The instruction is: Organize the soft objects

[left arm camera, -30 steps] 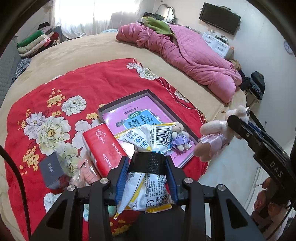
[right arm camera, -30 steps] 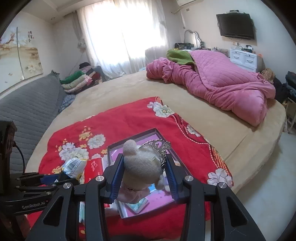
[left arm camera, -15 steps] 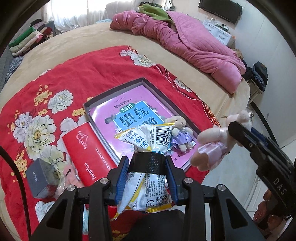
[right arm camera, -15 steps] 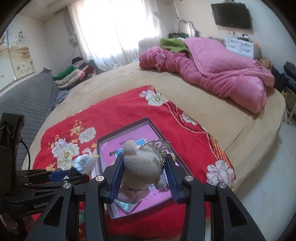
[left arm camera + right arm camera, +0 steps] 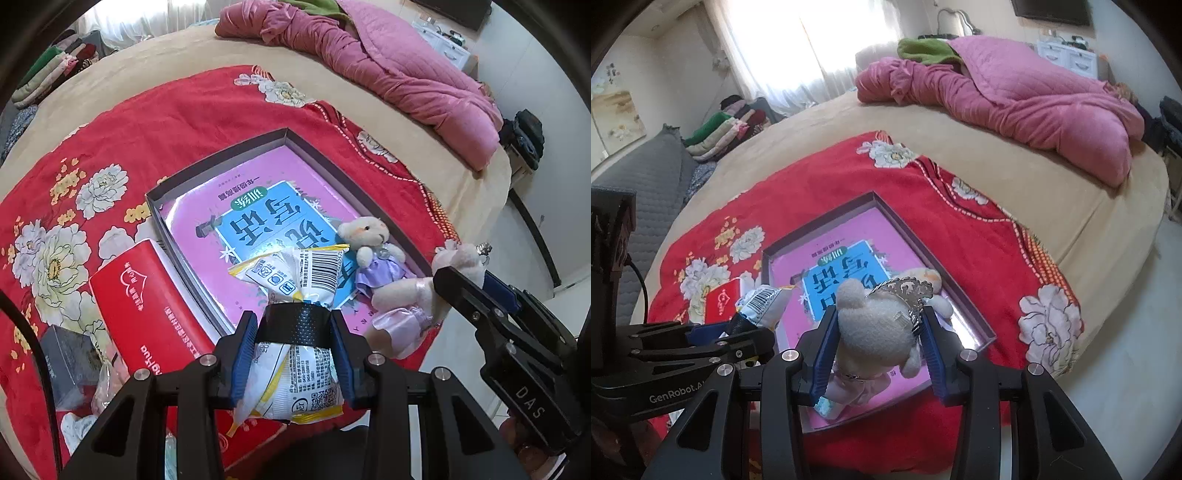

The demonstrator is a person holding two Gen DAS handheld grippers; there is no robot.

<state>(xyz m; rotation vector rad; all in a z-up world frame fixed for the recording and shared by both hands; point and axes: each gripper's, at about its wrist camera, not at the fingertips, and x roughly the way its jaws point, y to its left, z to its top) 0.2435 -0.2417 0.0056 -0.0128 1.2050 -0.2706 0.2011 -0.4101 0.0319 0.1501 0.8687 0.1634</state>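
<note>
The left gripper pinches a crinkly, glossy snack bag at its waist; that slick film could slide out, or burst if squeezed harder. The right gripper clamps a fuzzy cream toy bear, whose springy plush and dangling metal charm might snag on a finger at release. Both hang over the near end of the shallow, stiff-walled box, where another small bear lies on a smooth pink book; a careless drop could knock it out onto the velvety red blanket.
</note>
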